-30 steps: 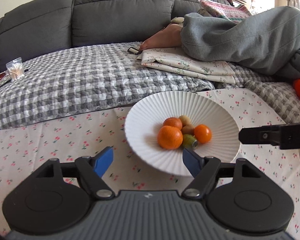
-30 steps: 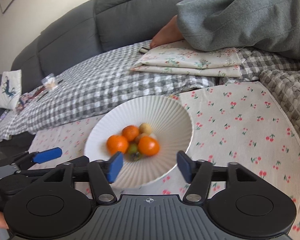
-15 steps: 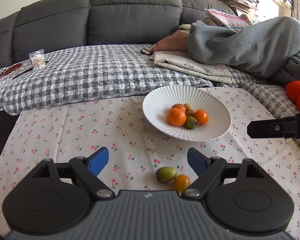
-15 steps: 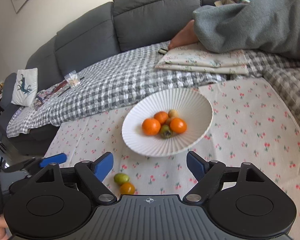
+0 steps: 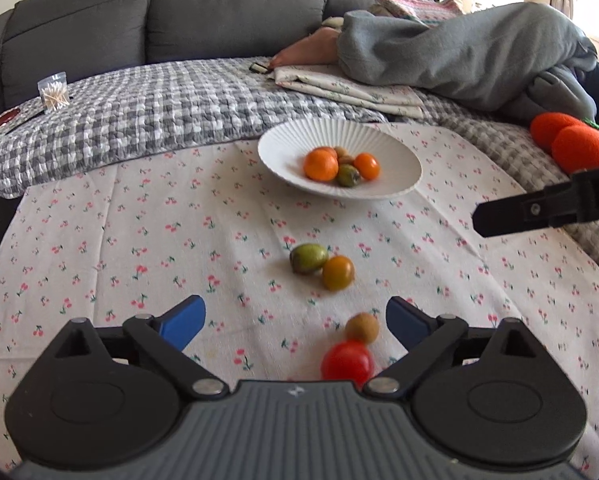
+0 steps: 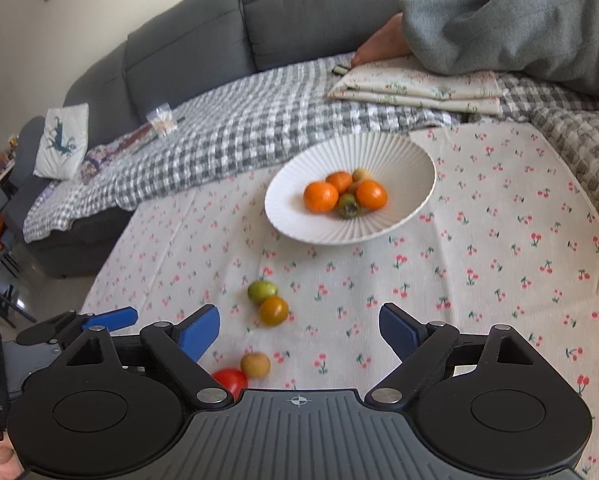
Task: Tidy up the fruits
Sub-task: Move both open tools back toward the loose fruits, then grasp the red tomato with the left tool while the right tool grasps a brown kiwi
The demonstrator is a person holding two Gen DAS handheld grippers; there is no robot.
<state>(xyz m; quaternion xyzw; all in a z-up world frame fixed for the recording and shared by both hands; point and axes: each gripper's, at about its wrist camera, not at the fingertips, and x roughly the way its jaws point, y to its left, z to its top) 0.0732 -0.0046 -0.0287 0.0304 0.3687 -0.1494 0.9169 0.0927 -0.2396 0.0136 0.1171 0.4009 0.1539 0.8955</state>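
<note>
A white ribbed plate [image 5: 395,156] [image 6: 403,160] on the cherry-print cloth holds several small fruits, mostly orange, one green. Nearer me a green fruit [image 5: 308,258] [image 6: 262,291] touches an orange-green one [image 5: 338,272] [image 6: 273,310]. Closer still lie a tan fruit [image 5: 362,327] [image 6: 255,365] and a red tomato [image 5: 347,364] [image 6: 230,380]. My left gripper [image 5: 295,322] is opening, nothing gripped; the tan fruit and tomato sit low between its blue fingers, nearer the right one. My right gripper [image 6: 299,330] is opening over bare cloth, those fruits to its left.
A checked grey blanket [image 5: 147,108] covers the sofa behind the cloth. A person in grey clothing [image 5: 459,52] lies at the back right on folded linen. Orange plush balls [image 5: 571,144] sit at the right. A jar of cotton swabs [image 5: 53,90] stands far left.
Both grippers have pulled back from the plate and their jaws have widened. The loose fruits on the cloth have come into view in front of them.
</note>
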